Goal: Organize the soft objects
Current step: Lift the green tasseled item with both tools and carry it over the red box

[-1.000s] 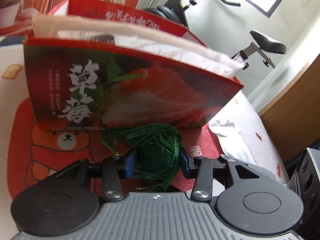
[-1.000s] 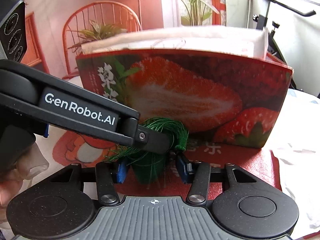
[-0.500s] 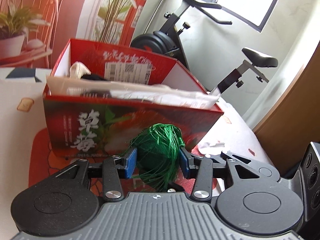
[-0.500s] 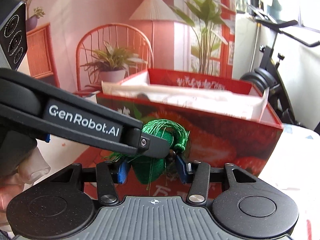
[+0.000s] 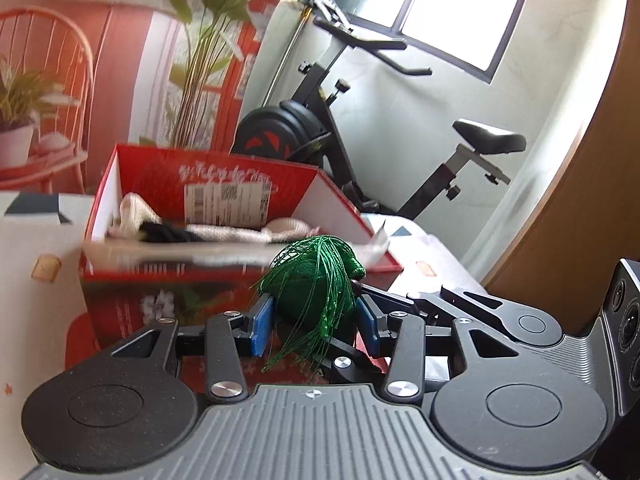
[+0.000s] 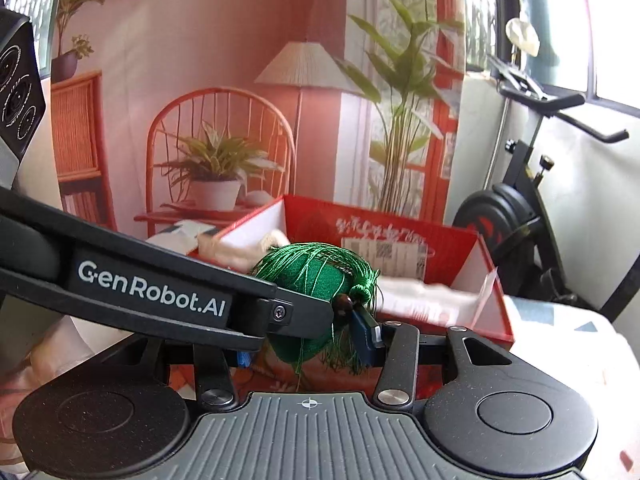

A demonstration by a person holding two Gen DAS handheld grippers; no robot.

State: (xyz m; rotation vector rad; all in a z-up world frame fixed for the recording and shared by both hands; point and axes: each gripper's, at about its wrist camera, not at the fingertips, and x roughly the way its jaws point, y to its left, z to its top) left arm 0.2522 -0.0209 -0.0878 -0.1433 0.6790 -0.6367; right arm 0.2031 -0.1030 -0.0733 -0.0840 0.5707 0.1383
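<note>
A green soft ball wrapped in shiny green tassel threads (image 5: 312, 280) hangs in the air, level with the near rim of an open red strawberry box (image 5: 240, 184). My left gripper (image 5: 315, 322) is shut on it, its blue pads pressing both sides. My right gripper (image 6: 306, 344) is shut on the same green ball (image 6: 308, 276) from a crossing angle; its left pad is hidden behind the left gripper's finger (image 6: 160, 292). The red box (image 6: 400, 236) holds white cloth and something dark.
An exercise bike (image 5: 360, 132) stands behind the box, at the right. A printed backdrop with a chair and plants (image 6: 220, 140) fills the back. A wooden panel (image 5: 592, 184) rises at the right. A patterned cloth (image 5: 24, 288) covers the table.
Both grippers have risen together with the green ball, from the table in front of the box up to its rim. The inside of the box has come into view.
</note>
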